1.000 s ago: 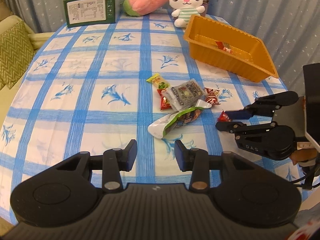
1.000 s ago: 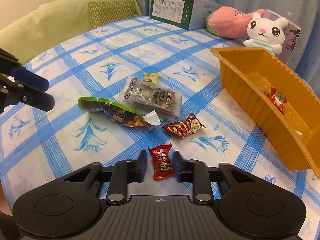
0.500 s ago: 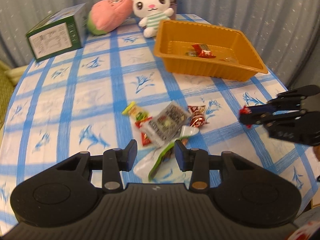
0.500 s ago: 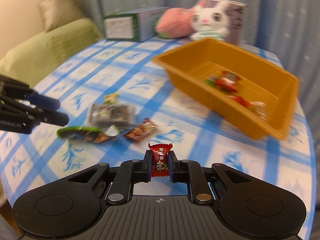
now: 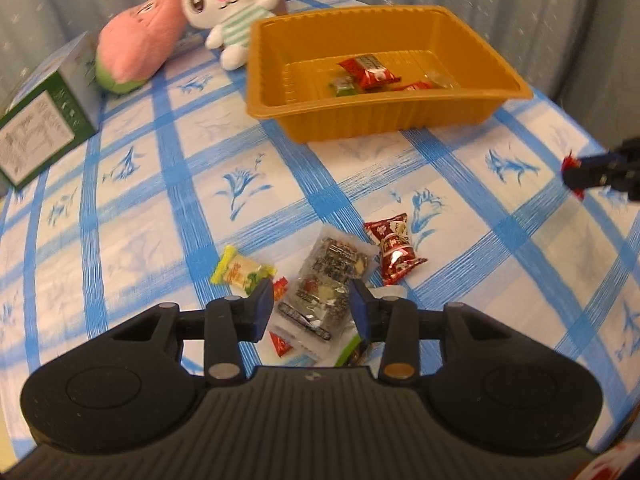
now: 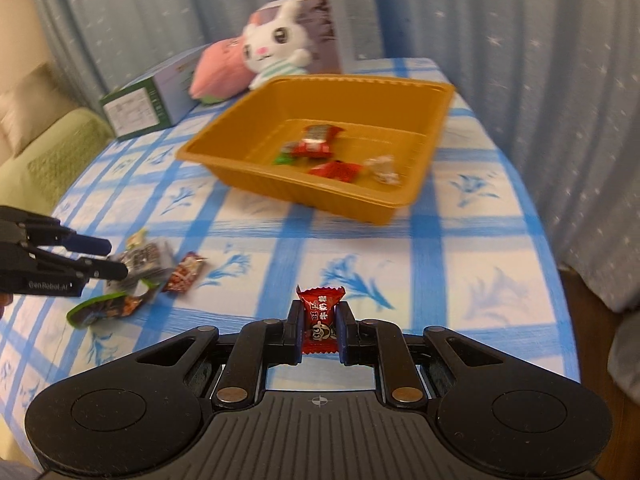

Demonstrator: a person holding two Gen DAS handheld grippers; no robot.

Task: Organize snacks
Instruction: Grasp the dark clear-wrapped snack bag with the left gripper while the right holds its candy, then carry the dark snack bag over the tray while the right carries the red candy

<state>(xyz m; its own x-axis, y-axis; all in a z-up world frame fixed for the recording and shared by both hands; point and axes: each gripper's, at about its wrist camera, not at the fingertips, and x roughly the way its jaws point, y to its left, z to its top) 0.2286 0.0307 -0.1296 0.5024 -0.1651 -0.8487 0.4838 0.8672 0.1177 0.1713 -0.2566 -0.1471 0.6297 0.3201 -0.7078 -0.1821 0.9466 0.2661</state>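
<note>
While the right gripper [image 6: 320, 330] pinches one red candy [image 6: 320, 320] above the surface [image 6: 460, 280], four snacks lie in the orange tray [image 6: 400, 204]; left gripper [image 5: 312, 308] jaws spread over five loose snacks.

Surface: table [image 5: 132, 216] under a blue-checked floral cloth
Landmark: orange tray [image 5: 372, 116], far side
Left of tray: white bunny plush [image 5: 228, 4], pink plush [image 5: 140, 48], green box [image 5: 44, 120]
Nearer than tray: loose snack packets [image 5: 332, 276]
</note>
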